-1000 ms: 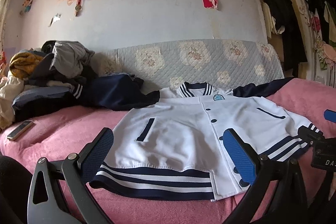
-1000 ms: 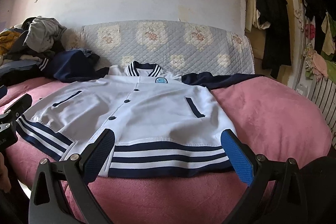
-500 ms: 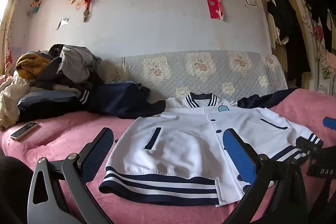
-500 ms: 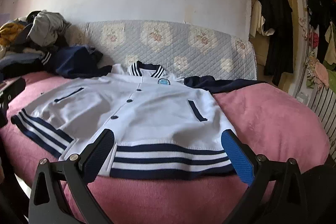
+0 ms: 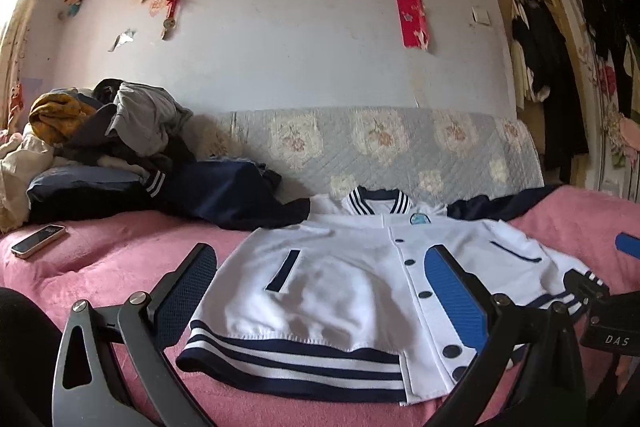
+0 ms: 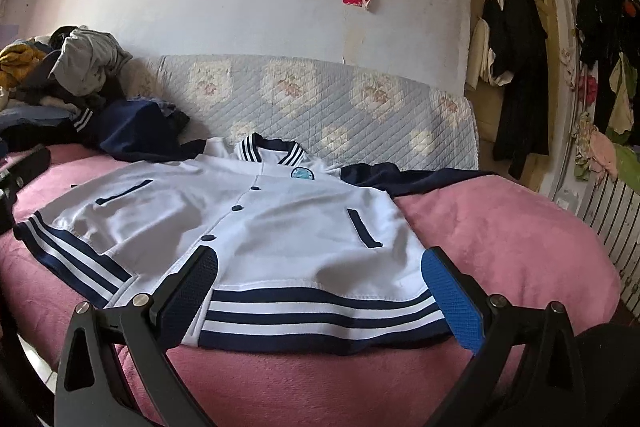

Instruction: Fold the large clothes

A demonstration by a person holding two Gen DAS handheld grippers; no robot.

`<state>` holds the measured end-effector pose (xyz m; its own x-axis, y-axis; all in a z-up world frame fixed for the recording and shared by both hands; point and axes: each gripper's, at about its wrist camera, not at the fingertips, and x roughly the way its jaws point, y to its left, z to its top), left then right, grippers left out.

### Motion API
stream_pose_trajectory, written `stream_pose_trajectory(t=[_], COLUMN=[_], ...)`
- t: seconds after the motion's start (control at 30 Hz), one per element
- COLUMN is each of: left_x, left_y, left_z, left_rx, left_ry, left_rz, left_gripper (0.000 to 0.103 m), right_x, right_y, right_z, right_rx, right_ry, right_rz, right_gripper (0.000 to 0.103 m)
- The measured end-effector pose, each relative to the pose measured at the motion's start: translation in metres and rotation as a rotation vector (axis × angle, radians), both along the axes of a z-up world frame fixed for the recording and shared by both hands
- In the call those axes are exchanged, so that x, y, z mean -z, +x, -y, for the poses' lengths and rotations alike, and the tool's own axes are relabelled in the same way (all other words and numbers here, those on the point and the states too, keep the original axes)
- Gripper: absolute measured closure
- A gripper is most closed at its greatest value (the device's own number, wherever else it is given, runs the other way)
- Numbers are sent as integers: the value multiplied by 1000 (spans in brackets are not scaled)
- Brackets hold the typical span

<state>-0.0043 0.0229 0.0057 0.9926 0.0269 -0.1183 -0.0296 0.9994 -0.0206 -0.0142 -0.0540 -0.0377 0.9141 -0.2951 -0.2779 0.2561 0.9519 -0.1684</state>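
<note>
A white varsity jacket [image 5: 340, 279] [image 6: 248, 223] with navy striped hem, collar and navy sleeves lies flat, front up and buttoned, on a pink bed. Its right navy sleeve [image 6: 412, 177] stretches out toward the quilted backrest. My left gripper [image 5: 320, 283] hovers open above the hem's left half, nothing between its fingers. My right gripper [image 6: 320, 287] hovers open over the hem's right half, also empty. The right gripper's body [image 5: 608, 323] shows at the right edge of the left wrist view.
A heap of unfolded clothes [image 5: 112, 155] [image 6: 76, 87] sits at the back left. A phone [image 5: 38, 241] lies on the pink blanket [image 6: 512, 239] at the left. A grey quilted backrest [image 5: 400, 147] lines the wall. Dark garments [image 6: 516, 75] hang by the door at right.
Both views have tilted upward and pulled back slightly, so the jacket sits lower in frame. The jacket has not moved and both grippers stay open.
</note>
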Motion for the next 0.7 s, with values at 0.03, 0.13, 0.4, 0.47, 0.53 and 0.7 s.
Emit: stream_pose_trajectory(t=[0.03, 0.13, 0.4, 0.47, 0.53, 0.7], left_x=[-1, -1, -37, -38, -30, 8], left_y=[1, 7, 38, 49, 62, 88], left_z=[-2, -5, -39, -54, -67, -88], left_rx=[1, -17, -8, -39, -55, -93], left_ry=[-6, 3, 103, 71, 33, 24], left_rz=[-3, -35, -112, -145, -204, -354], left_gripper=[0, 0, 0, 0, 1, 17], right_x=[-1, -8, -64, -62, -54, -18], right_y=[0, 5, 18, 26, 31, 54], right_z=[3, 16, 80, 95, 110, 143], right_rx=[3, -6, 6, 39, 52, 154], right_ry=[18, 62, 39, 66, 122, 233], right_rz=[-6, -69, -143, -173, -194, -318], right_gripper=[0, 0, 0, 0, 0, 0])
